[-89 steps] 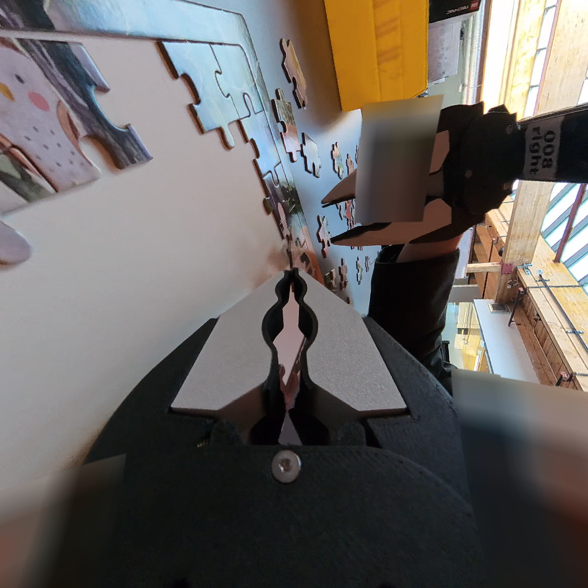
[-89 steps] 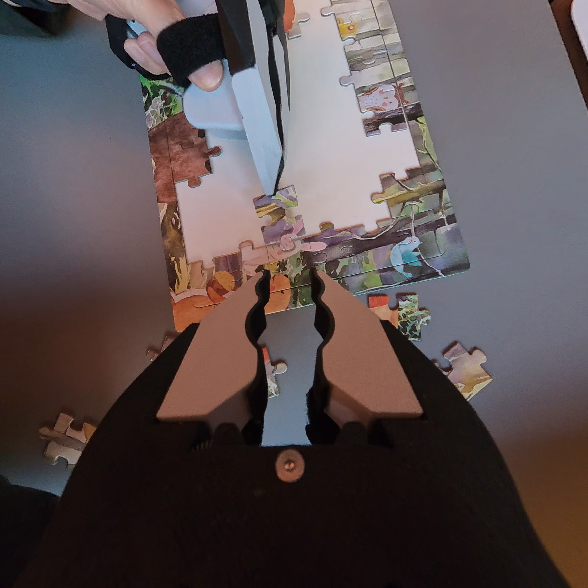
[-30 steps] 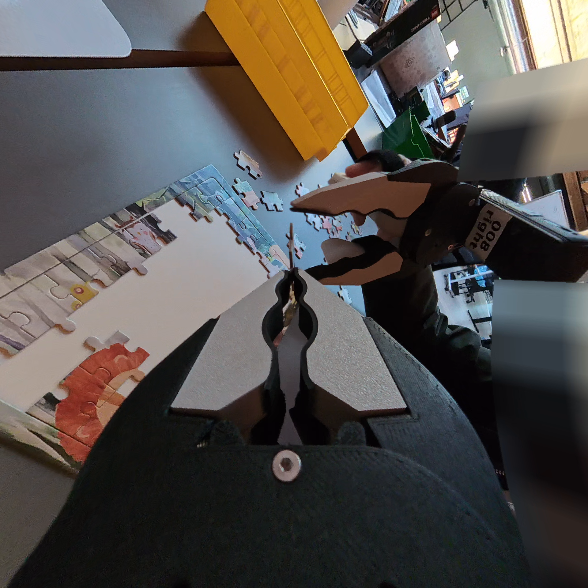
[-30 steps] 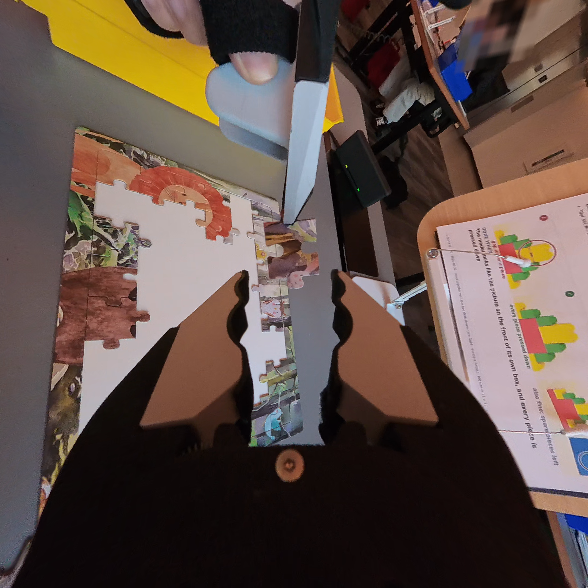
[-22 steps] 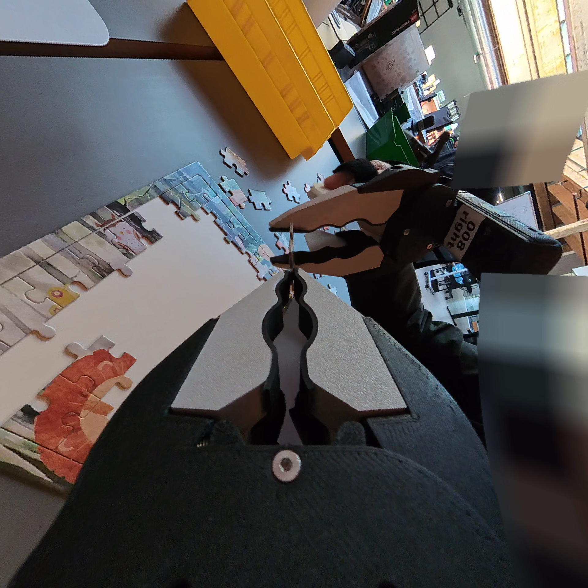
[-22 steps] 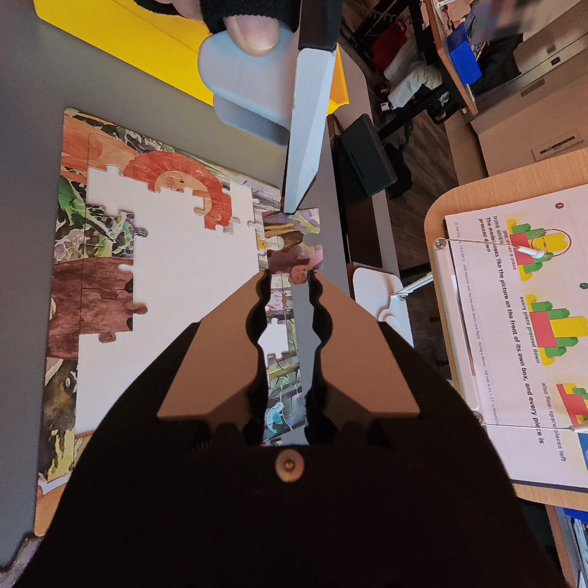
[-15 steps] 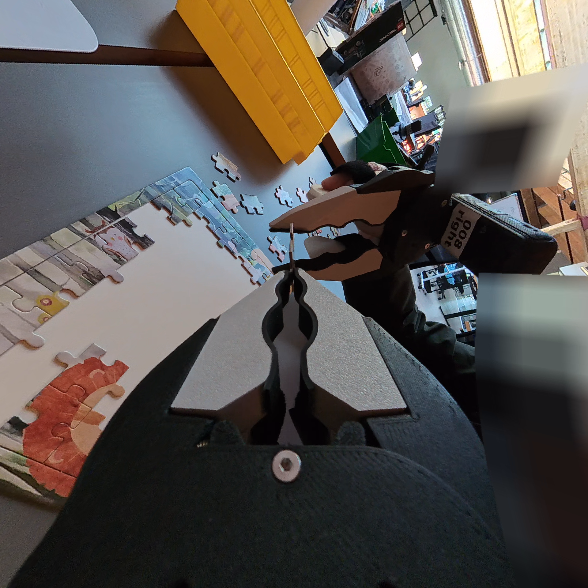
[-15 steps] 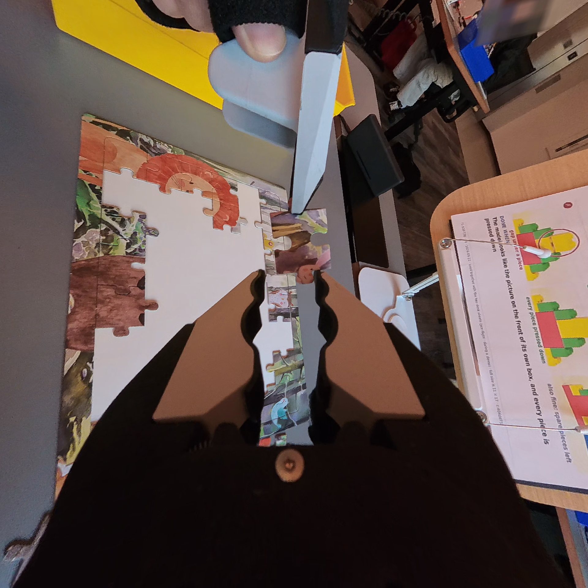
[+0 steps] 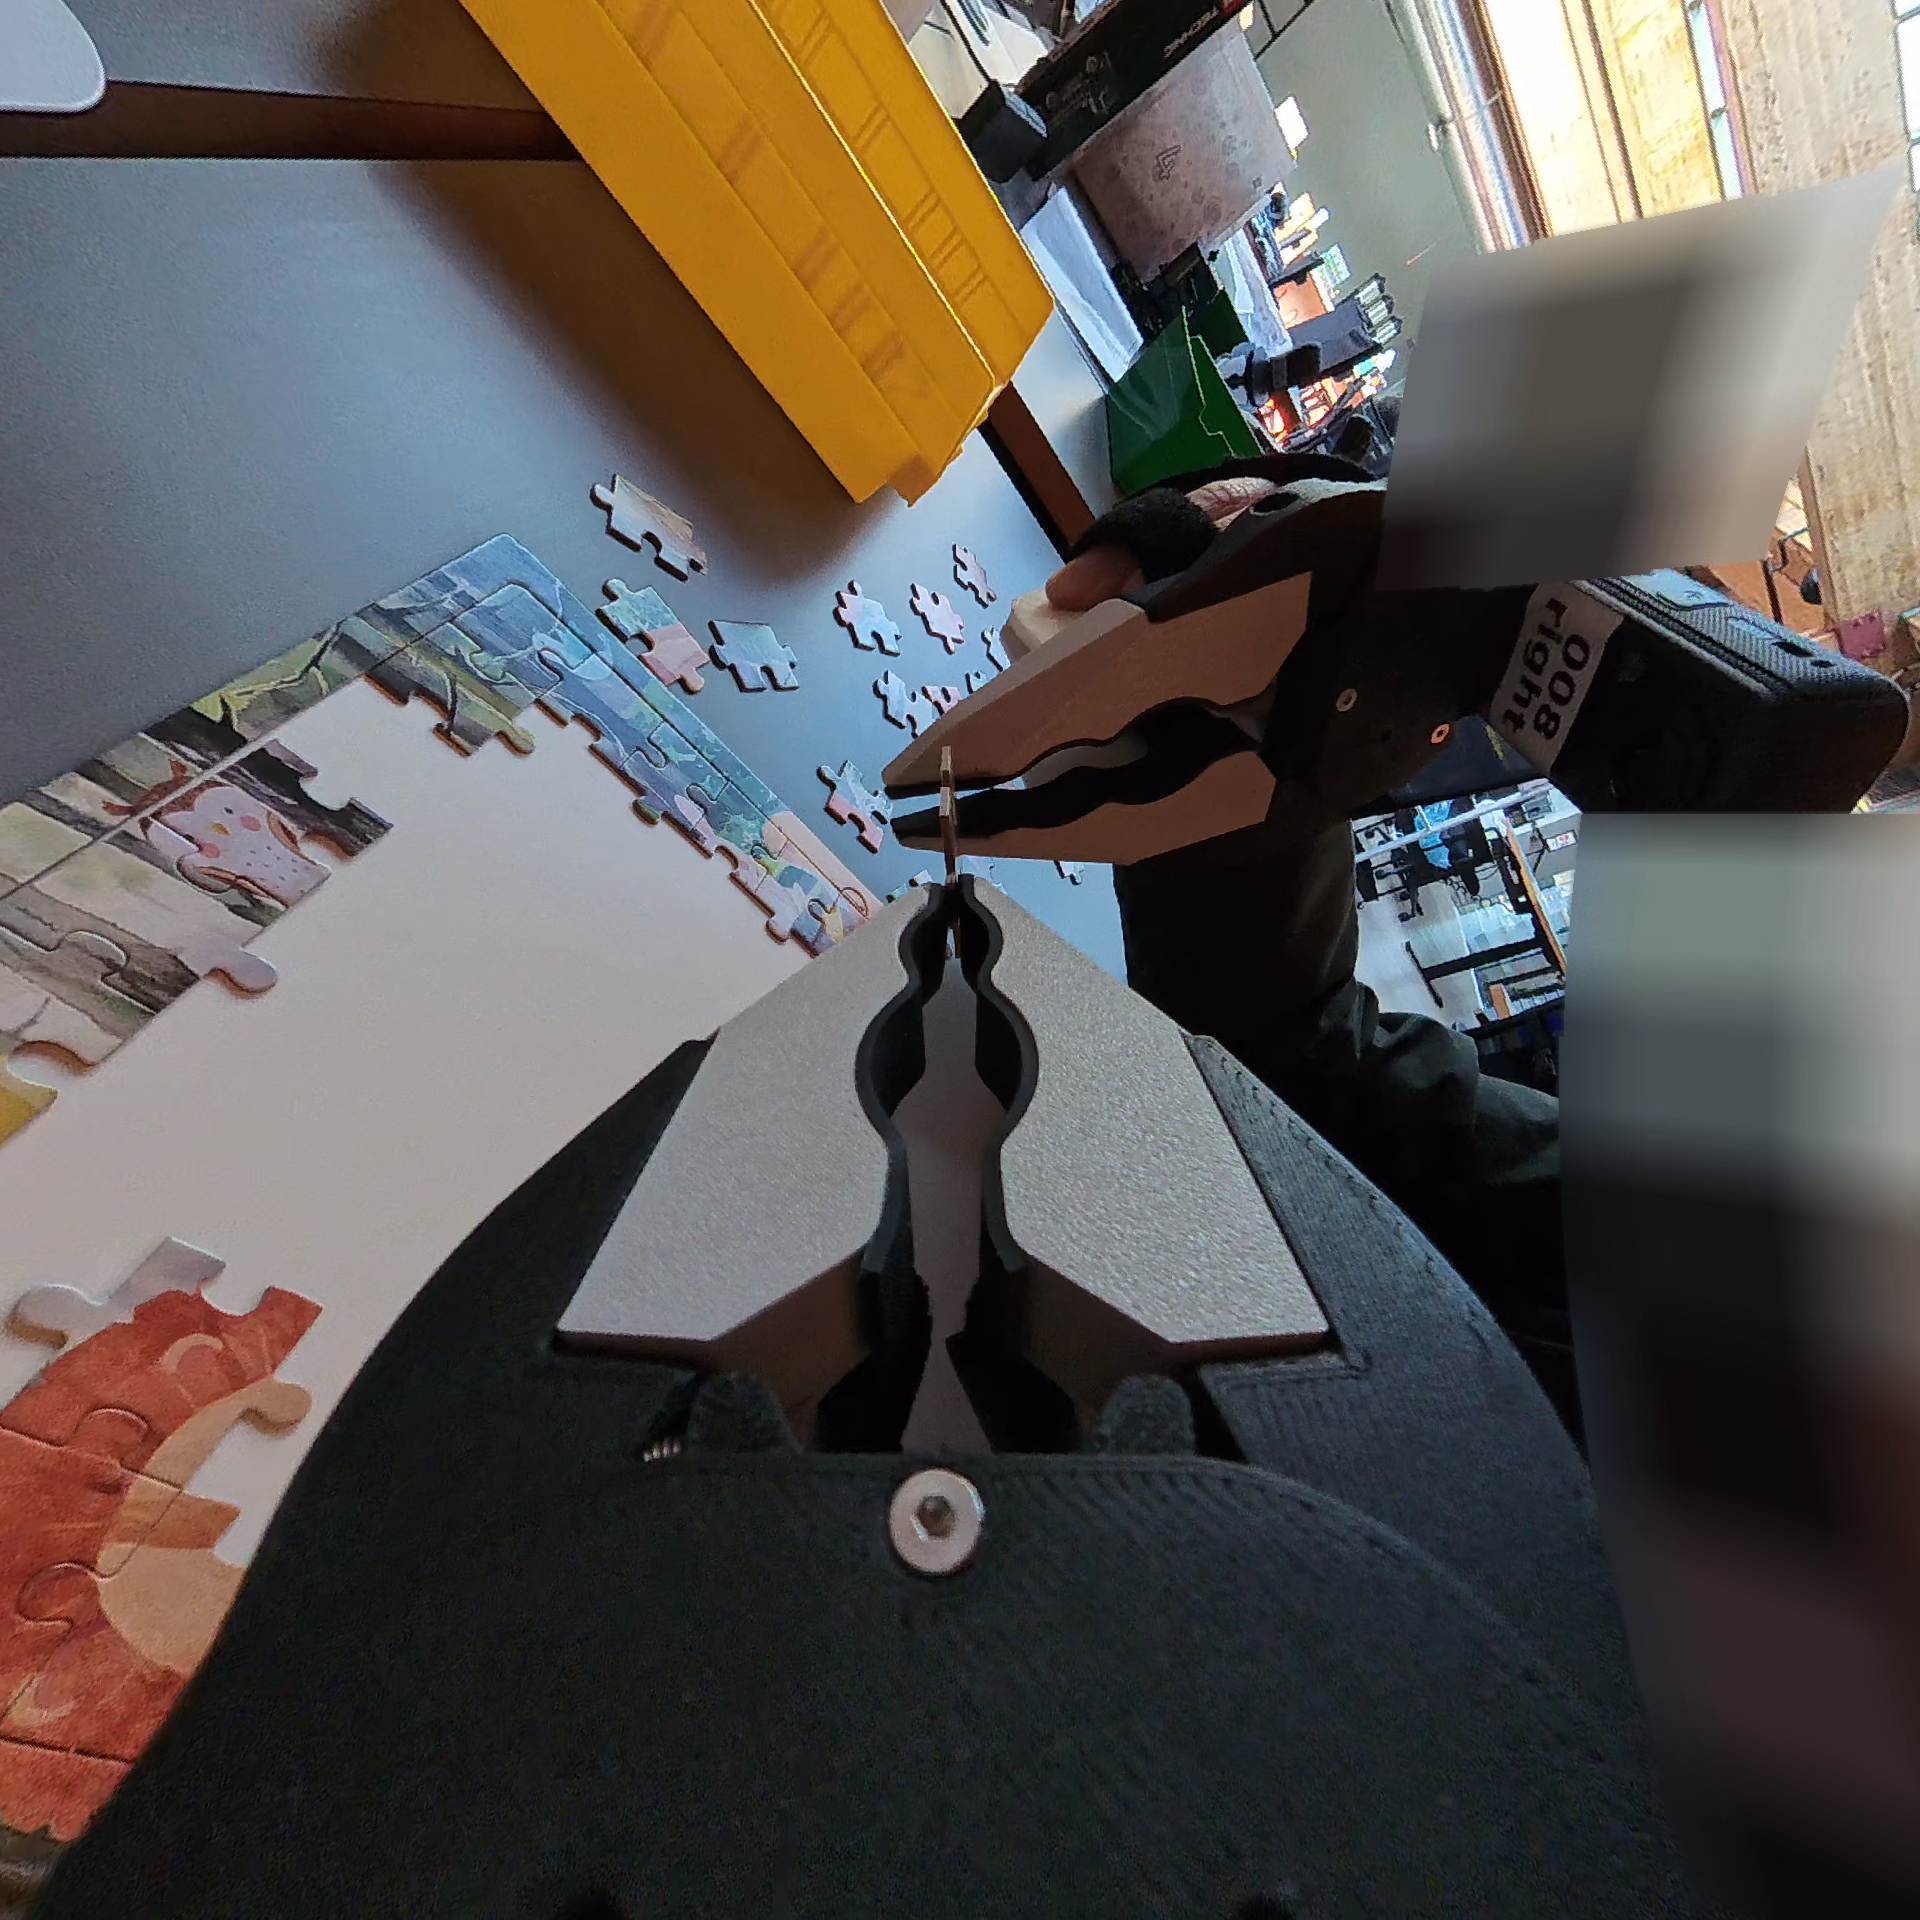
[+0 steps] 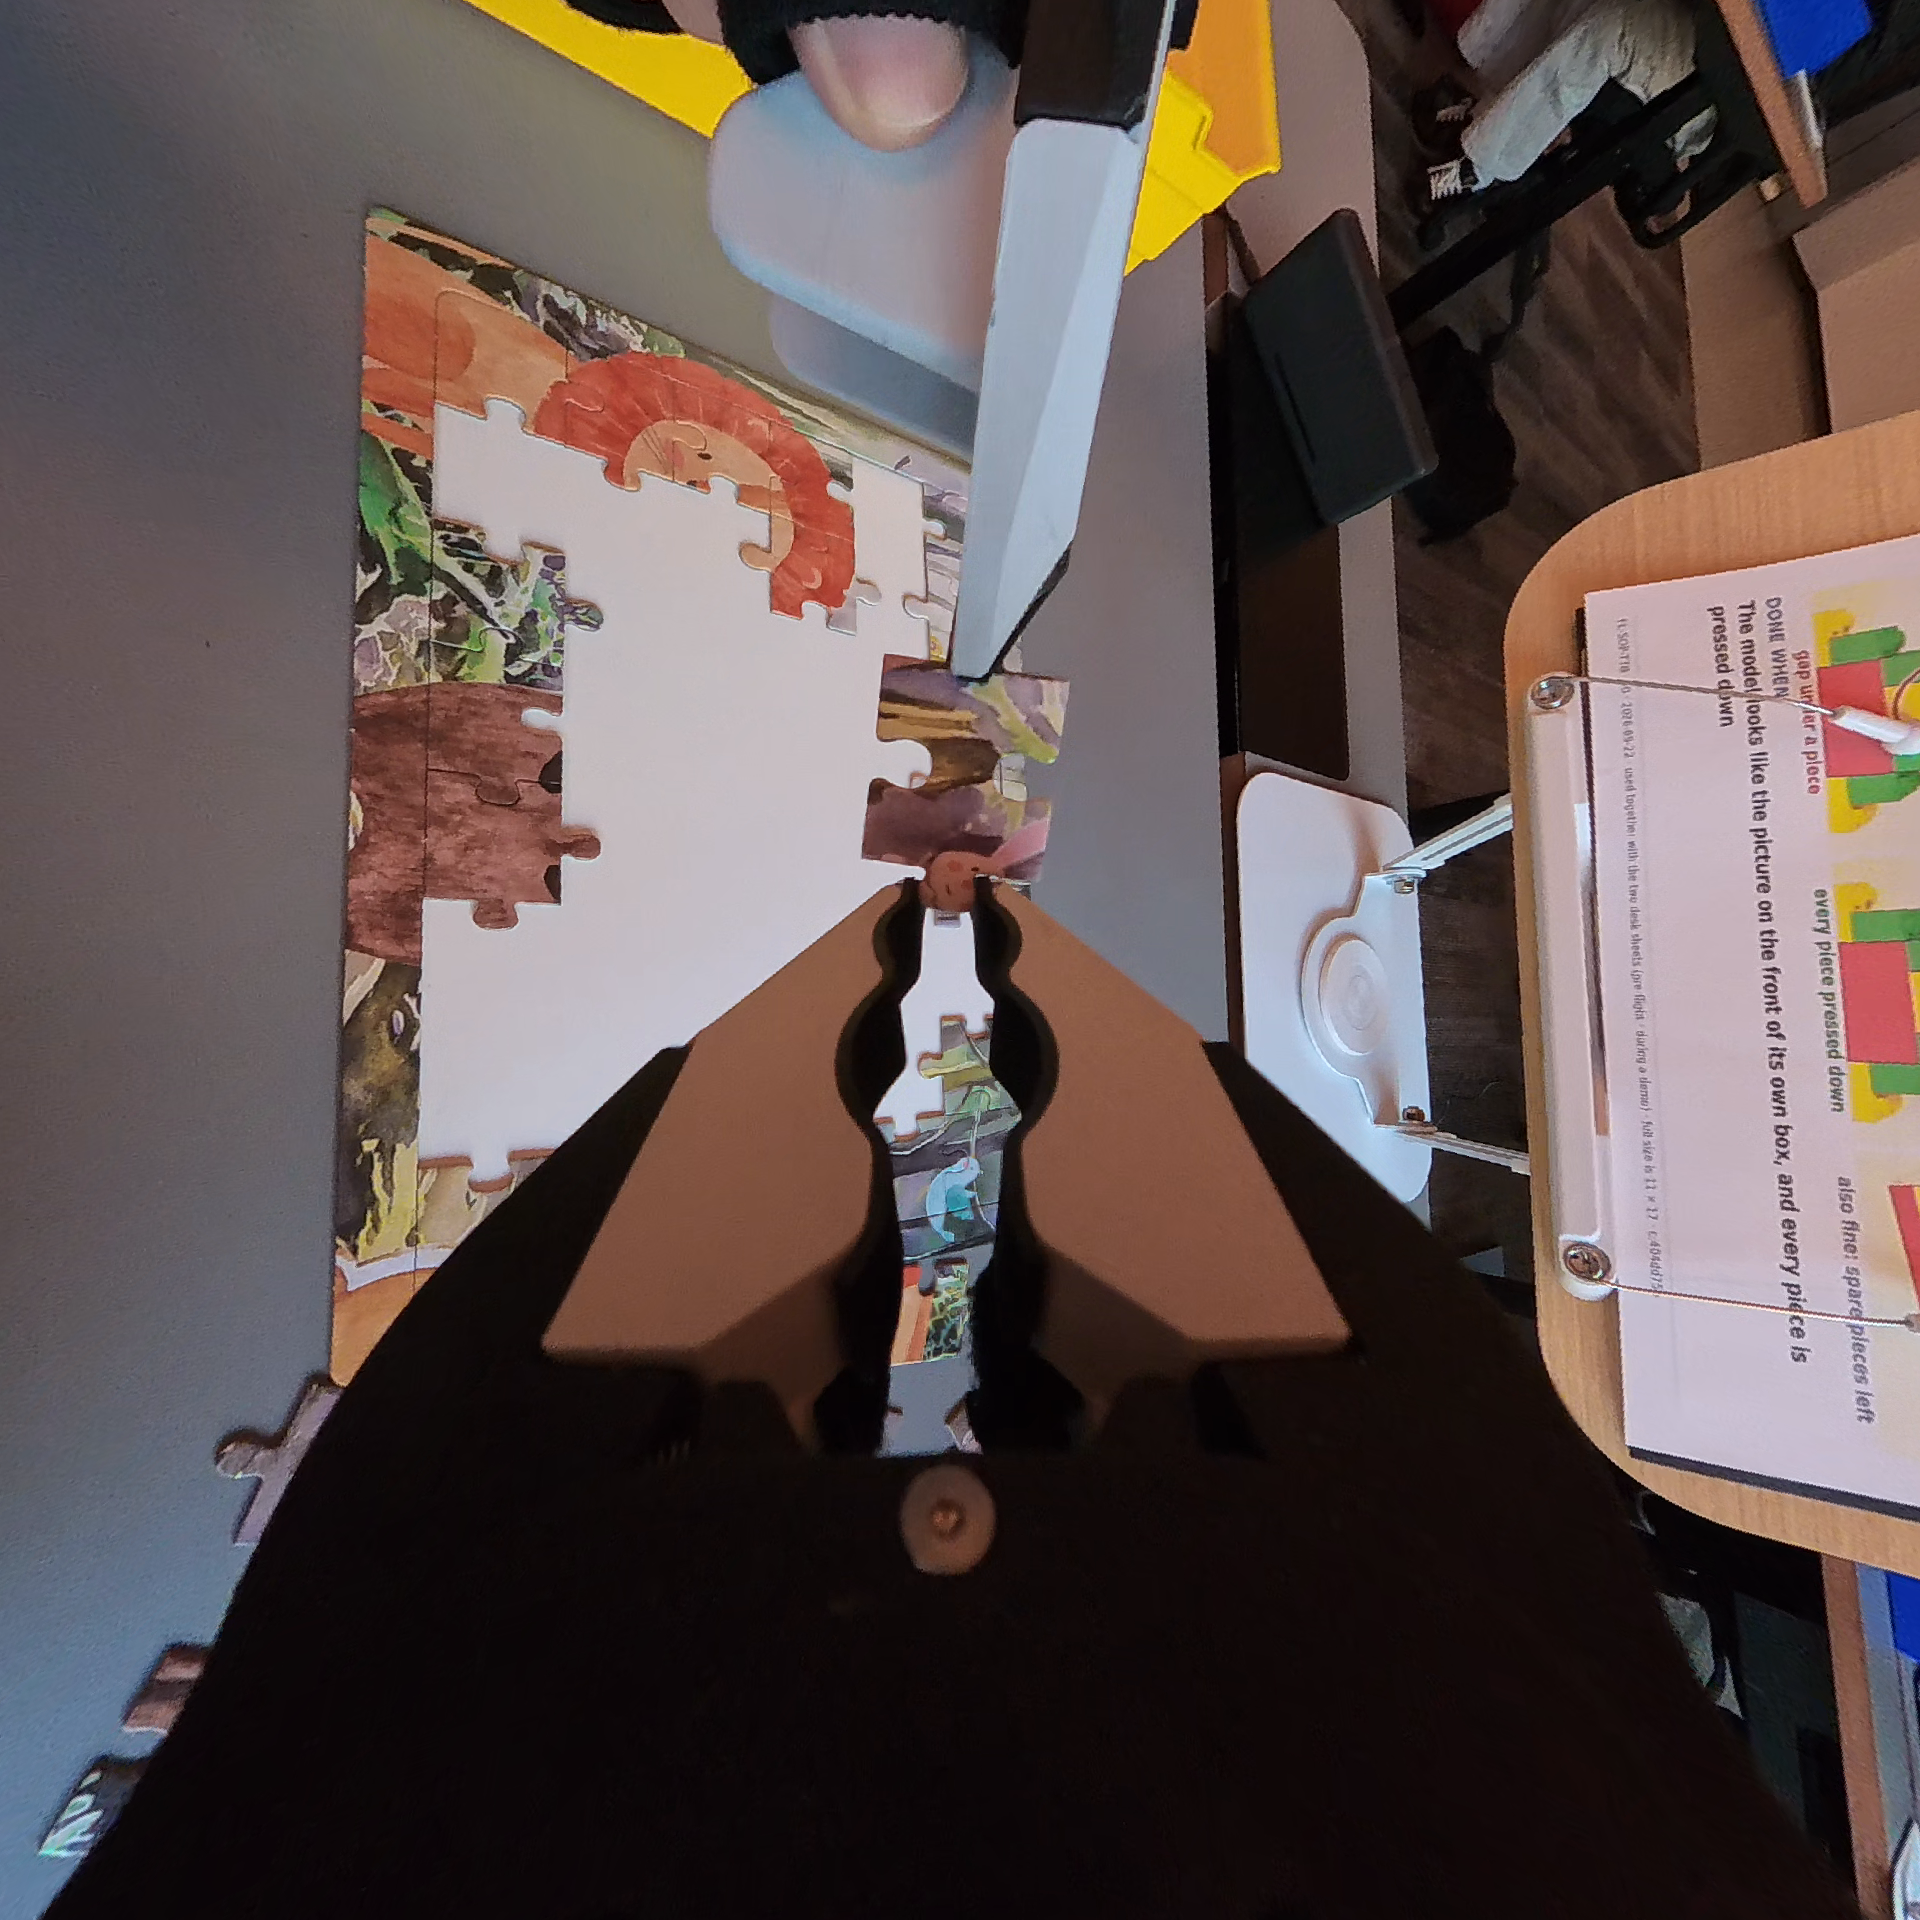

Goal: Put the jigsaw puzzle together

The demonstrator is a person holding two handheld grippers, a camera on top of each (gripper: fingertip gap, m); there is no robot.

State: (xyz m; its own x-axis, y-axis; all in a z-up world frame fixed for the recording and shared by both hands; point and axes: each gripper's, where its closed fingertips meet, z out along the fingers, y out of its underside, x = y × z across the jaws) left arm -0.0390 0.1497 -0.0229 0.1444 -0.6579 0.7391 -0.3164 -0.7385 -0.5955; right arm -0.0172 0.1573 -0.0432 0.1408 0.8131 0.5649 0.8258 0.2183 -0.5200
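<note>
Leftward, the half-built puzzle (image 10: 665, 831) lies flat on the grey surface (image 10: 156, 727), while above its right edge the left claw (image 10: 982, 665) and right claw (image 10: 948, 896) both pinch a joined pair of pieces (image 10: 966, 769) from opposite ends, held in mid-air.

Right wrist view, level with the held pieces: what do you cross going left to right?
Grey table → brown puzzle section → white puzzle backing → held joined pieces → white stand base → instruction sheet.
</note>
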